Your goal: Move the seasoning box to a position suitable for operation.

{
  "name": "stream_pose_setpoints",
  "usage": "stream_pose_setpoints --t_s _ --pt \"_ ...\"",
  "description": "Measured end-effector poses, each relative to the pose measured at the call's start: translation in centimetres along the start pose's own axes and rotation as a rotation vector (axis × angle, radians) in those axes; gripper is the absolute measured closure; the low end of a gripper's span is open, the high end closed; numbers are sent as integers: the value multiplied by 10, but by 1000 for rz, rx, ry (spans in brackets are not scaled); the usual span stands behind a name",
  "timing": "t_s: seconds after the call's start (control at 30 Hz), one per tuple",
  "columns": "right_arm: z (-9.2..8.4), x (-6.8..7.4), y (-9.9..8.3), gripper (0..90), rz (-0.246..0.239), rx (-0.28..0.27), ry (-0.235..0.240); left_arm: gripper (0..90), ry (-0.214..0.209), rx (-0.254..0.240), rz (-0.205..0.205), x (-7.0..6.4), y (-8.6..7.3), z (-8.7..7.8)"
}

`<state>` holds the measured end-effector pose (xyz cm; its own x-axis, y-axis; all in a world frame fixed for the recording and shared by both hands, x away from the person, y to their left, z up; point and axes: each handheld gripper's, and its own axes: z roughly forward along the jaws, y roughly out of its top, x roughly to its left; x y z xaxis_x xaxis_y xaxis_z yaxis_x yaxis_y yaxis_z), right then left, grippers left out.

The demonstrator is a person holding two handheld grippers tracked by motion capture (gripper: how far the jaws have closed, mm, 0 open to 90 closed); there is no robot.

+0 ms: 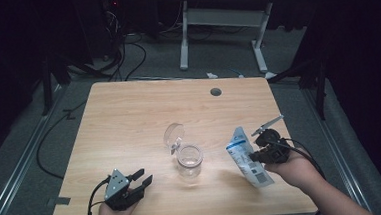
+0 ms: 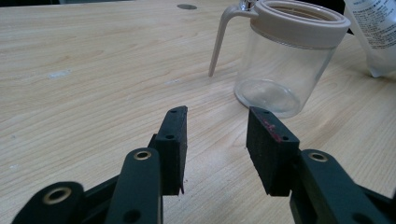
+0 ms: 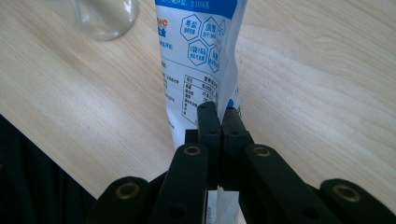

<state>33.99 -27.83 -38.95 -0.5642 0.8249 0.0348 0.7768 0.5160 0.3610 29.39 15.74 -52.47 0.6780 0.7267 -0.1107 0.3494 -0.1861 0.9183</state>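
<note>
Pinching the white pouch (image 1: pixel 248 156), right tongs (image 1: pixel 257 156) hover beside the jar (image 1: pixel 189 160).

High view overhead, facing forward-down on surface (image 1: pixel 129 116); both gripper views low, close; all share jar (image 1: pixel 189 161).

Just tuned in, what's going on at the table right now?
A person works at a wooden table with a claw in each hand. The right claw is shut on a white and blue pouch, held tilted beside a clear glass jar whose hinged lid stands open. The left claw waits open and holds nothing, near the table's front edge, pointed toward the jar. The jar looks empty so far.
</note>
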Motion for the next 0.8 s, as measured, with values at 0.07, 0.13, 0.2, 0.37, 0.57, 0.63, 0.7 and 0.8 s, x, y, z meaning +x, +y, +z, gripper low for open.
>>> stream_pose_setpoints --t_s 0.07,0.13,0.2,0.37,0.57,0.63,0.7,0.8 --pt "0 -1 2 898 0 25 1 588 3 2 2 0 0 0" --pt "0 -2 4 899 1 48 6 588 5 6 3 1 0 1" --pt "0 -3 5 899 1 58 6 588 5 6 3 1 0 1" --pt "1 -5 11 899 2 123 7 587 7 2 4 0 0 0" --pt "2 -2 16 899 -20 159 8 586 10 -9 0 0 2 -1" --pt "2 -3 18 899 -29 166 15 586 10 -10 0 0 2 -2" --pt "2 -3 20 899 -28 177 16 586 10 -11 -1 1 2 -2" --pt "2 -2 24 899 -41 199 13 587 11 -13 6 0 2 -2"
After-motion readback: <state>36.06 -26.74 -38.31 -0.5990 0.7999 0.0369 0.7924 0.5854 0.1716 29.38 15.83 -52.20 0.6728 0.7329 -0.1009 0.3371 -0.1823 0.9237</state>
